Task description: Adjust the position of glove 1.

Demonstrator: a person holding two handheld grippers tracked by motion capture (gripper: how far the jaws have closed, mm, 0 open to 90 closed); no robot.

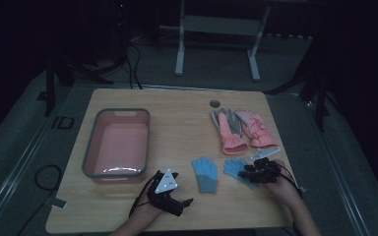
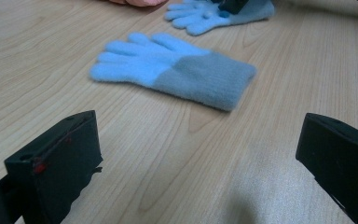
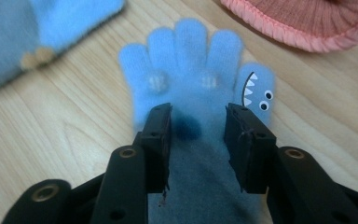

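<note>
From the high view, the right tool sits over the right-hand blue knitted glove with a grey cuff near the front edge of the wooden desk, while the left tool waits beside the pink plastic tub. In the left gripper view its jaws stand wide, with nothing between them. In the right gripper view the jaws are narrow and straddle that glove without pinching it; I'd lower until both pads meet fabric, then close squarely.
</note>
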